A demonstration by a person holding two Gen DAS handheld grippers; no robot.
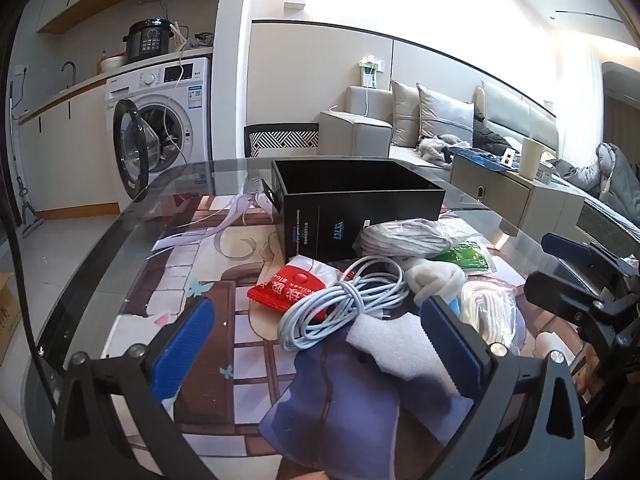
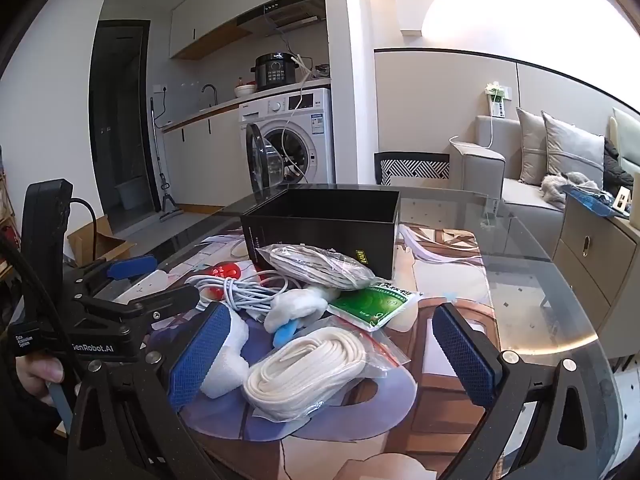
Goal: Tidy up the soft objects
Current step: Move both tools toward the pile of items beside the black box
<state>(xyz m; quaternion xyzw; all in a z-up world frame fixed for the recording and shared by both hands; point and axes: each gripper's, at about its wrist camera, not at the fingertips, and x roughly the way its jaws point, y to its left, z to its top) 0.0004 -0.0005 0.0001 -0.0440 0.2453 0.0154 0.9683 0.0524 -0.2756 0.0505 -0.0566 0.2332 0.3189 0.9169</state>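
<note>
A pile of soft items lies on the glass table in front of an open black box (image 1: 352, 204) (image 2: 324, 220). It holds a coiled pale blue cable (image 1: 344, 300) (image 2: 244, 288), a red pouch (image 1: 288, 288), a bagged grey cord (image 1: 404, 236) (image 2: 316, 266), a green packet (image 2: 372, 300), a bagged white rope coil (image 2: 300, 372) (image 1: 488, 312), a white plush (image 2: 296, 304) and white foam (image 1: 392, 340) (image 2: 228, 364). My left gripper (image 1: 316, 348) is open around the cable and foam. My right gripper (image 2: 332, 360) is open around the white rope bag.
The round glass table (image 2: 540, 280) covers a printed mat. A washing machine (image 1: 160, 128) with its door open stands behind, a grey sofa (image 2: 532, 184) and a cabinet (image 2: 592, 248) to the right. A cardboard box (image 2: 100, 240) is on the floor.
</note>
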